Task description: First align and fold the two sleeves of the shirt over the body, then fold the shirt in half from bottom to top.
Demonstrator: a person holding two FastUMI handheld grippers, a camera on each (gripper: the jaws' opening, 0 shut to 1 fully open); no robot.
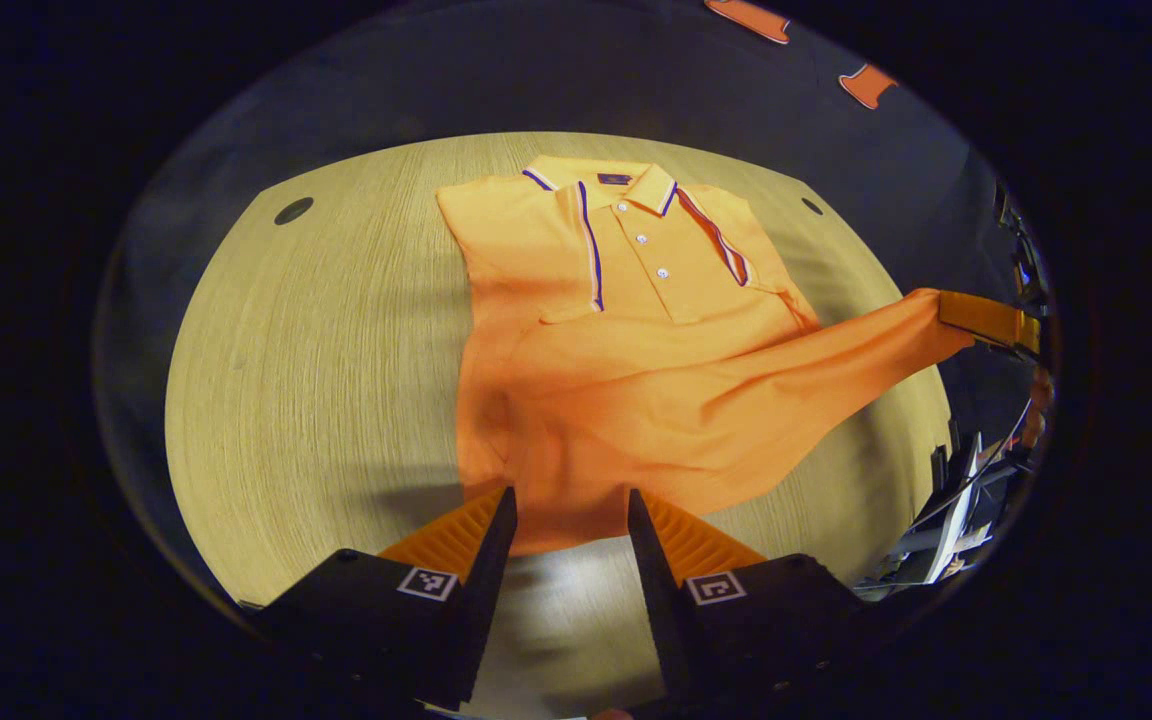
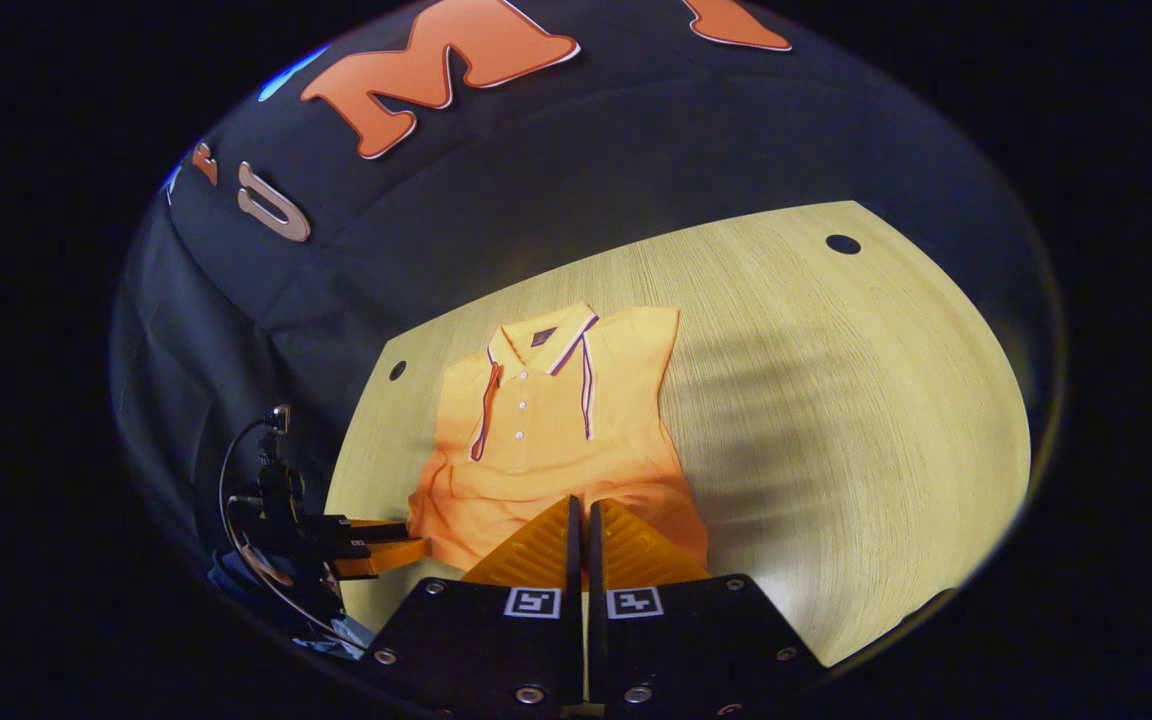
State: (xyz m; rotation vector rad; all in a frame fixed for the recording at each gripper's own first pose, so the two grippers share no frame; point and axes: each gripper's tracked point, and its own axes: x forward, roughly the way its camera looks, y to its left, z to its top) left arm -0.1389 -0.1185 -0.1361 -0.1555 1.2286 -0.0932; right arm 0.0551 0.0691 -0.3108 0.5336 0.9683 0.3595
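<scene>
— Lying collar-far on the counter (image 1: pixel 316 350), sleeves tucked in, why was the shirt (image 1: pixel 626 330) raised at one bottom corner?

— The right gripper (image 2: pixel 581 530) had its jaws clamped there, probably starting the bottom-to-top fold. The left gripper (image 1: pixel 571 520) sat at the bottom edge, jaws apart.

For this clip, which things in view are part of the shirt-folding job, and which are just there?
Part of the job:
- shirt, sleeves already folded in, bottom corner lifted
- right gripper, shut on the shirt's bottom corner
- left gripper, open at the shirt's bottom edge

Just there:
- table
- holes in the table
- booth wall
</scene>
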